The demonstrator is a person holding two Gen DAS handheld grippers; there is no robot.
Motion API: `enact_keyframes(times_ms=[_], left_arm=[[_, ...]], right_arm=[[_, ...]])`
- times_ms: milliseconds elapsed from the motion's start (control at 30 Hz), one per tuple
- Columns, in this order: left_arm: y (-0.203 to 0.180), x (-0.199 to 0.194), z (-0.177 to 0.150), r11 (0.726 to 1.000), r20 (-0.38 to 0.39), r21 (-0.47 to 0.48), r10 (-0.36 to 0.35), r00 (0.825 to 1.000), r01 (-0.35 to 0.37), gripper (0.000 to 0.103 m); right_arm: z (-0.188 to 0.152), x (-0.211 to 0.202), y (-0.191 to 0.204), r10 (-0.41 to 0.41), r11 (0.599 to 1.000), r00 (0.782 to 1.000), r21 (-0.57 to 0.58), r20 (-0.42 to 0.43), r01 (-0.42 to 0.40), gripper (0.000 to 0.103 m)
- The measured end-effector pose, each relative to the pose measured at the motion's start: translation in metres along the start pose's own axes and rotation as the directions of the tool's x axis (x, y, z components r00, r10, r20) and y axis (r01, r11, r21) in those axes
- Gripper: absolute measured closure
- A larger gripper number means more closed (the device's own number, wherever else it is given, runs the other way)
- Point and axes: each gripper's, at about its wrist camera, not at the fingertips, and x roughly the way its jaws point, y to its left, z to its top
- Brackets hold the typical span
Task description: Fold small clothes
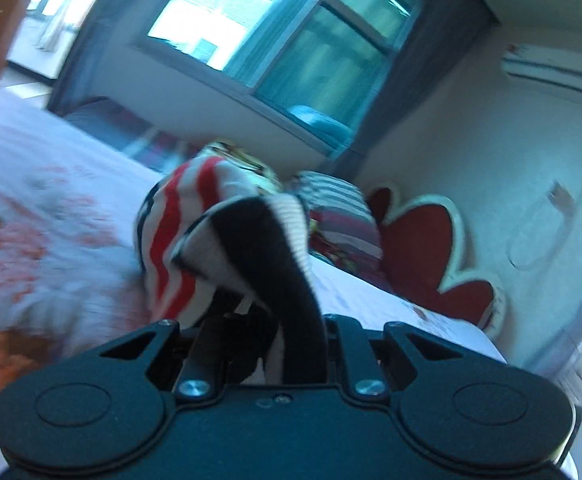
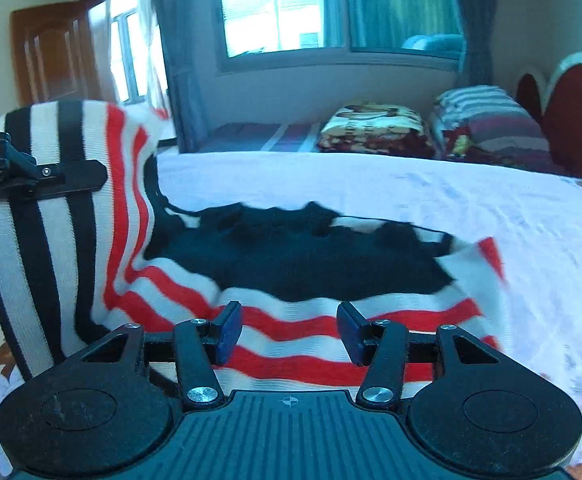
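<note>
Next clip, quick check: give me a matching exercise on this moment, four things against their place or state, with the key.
Things:
1. left gripper
2. right gripper
3. striped sweater
4. folded blanket

Place or state:
A. partly lifted off the bed, the rest lying flat
B. open, jaws apart above red and white stripes
C. at the far side of the bed, below the window
D. shut on black and white striped fabric

Pairs: 1-D, 2-B, 3-A, 4-C

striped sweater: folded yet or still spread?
Mid-fold. Left claw lifts one side of the striped sweater; the rest lies on the bed.
</note>
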Motion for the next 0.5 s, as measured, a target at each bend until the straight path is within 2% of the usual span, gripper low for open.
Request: enact_keyframes(times_ms=[67, 167, 233, 300, 333, 367, 400, 467, 500], left_arm=[[-0.023, 0.015, -0.006, 0.996, -0.04, 0.055, -0.061, 0.997, 0.063, 0.089], [-0.052, 0.042, -0.024, 0.982, -0.139, 0.114, -0.135, 0.981, 0.151, 0.089], [-0.068, 0.061, -0.042, 0.972, -0.219, 0.144, -0.151, 0.964, 0.185, 0.089], [-0.078, 0.08, -0.063, 0.965, -0.321, 0.167, -0.138, 0.937, 0.2, 0.088], [-0.082, 0.088, -0.073, 0.962, -0.368, 0.182, -0.125, 0.921, 0.204, 0.084], [-0.086, 0.093, -0.081, 0.956, -0.395, 0.223, -0.091, 0.914, 0.191, 0.083], [-0.089, 0.093, -0.085, 0.947, -0.39, 0.26, -0.074, 0.918, 0.187, 0.081], [-0.094, 0.089, -0.086, 0.935, -0.387, 0.287, -0.087, 0.918, 0.21, 0.063], [-0.097, 0.087, -0.084, 0.935, -0.395, 0.28, -0.094, 0.914, 0.217, 0.057]], right_arm=[[-0.003, -0.013, -0.017, -0.034, 0.999, 0.999, 0.02, 0.004, 0.034, 0.051], [-0.009, -0.03, -0.043, -0.086, 0.995, 0.996, 0.059, -0.011, 0.086, 0.051], [-0.016, -0.04, -0.059, -0.115, 0.989, 0.993, 0.089, -0.029, 0.117, 0.051], [-0.023, -0.05, -0.072, -0.132, 0.982, 0.99, 0.129, -0.051, 0.137, 0.051], [-0.025, -0.056, -0.077, -0.135, 0.979, 0.989, 0.144, -0.058, 0.142, 0.051], [-0.027, -0.063, -0.081, -0.139, 0.977, 0.988, 0.156, -0.065, 0.148, 0.051], [-0.028, -0.069, -0.085, -0.144, 0.974, 0.987, 0.164, -0.072, 0.154, 0.051], [-0.03, -0.08, -0.09, -0.15, 0.971, 0.986, 0.176, -0.075, 0.161, 0.051], [-0.031, -0.084, -0.092, -0.156, 0.969, 0.985, 0.18, -0.077, 0.167, 0.051]])
